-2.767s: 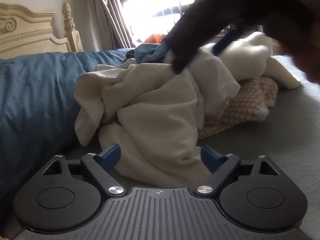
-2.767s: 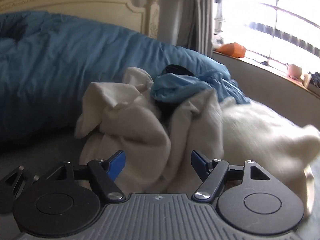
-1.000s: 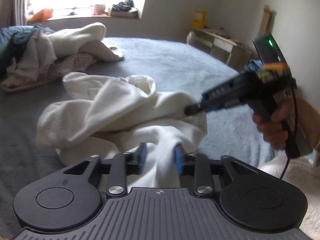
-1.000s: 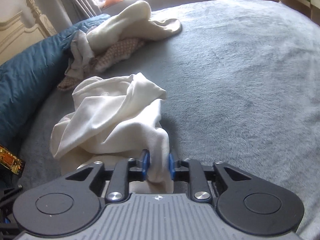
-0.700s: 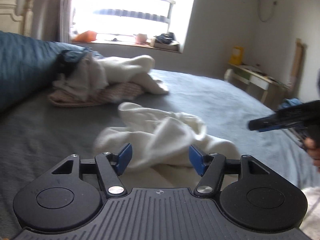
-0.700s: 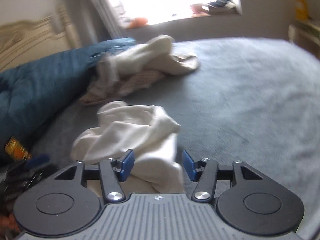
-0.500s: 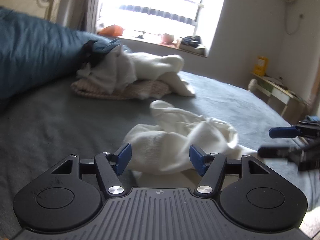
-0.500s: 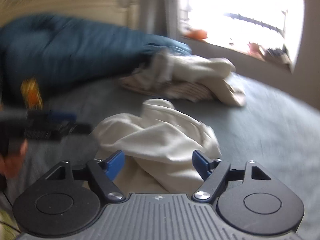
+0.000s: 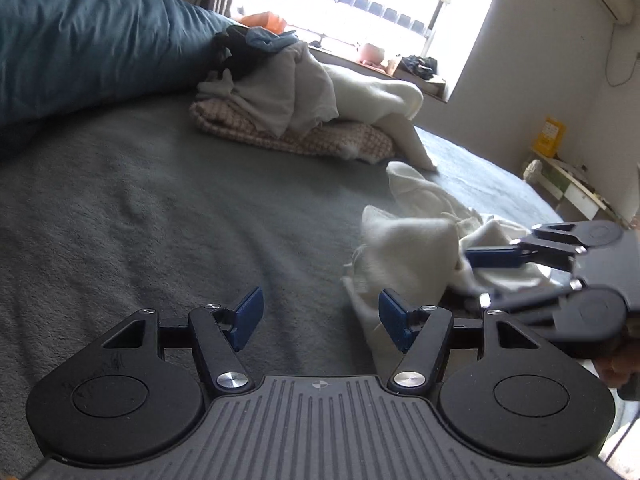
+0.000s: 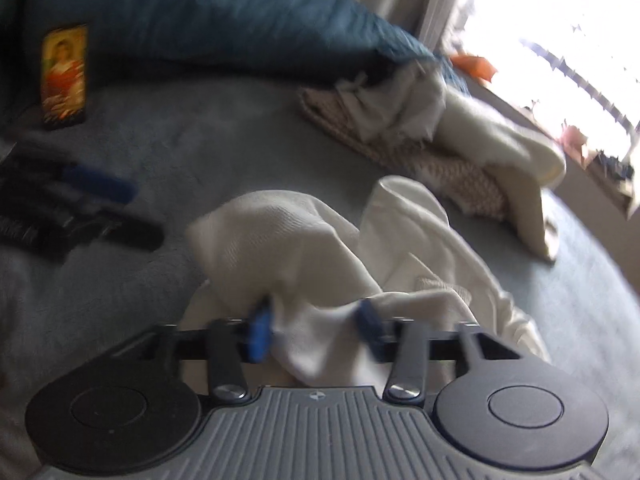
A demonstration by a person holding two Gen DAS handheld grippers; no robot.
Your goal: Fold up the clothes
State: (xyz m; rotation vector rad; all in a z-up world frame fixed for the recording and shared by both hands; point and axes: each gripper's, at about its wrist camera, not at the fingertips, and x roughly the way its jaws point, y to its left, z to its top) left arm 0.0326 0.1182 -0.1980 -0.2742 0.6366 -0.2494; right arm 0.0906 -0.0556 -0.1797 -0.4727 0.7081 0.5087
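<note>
The cream garment [image 10: 320,248] lies crumpled on the grey bed [image 9: 140,208], near the front and to the right of the left tongs [image 9: 320,316], with the pile of clothes [image 9: 304,108] well apart from it at the far side, against the blue duvet [image 9: 88,32]. The left tongs are spread, hovering over bare bed with nothing between their jaws; the garment's near edge lies just beside the right-hand pad. The right tongs [image 10: 316,334] are closing, with a fold of the garment between the blue pads, which already touch the cloth on both sides; this view is blurred. In the left view they reach into the garment from the right. A picture card [image 10: 64,76] stands at the far left by the duvet.
</note>
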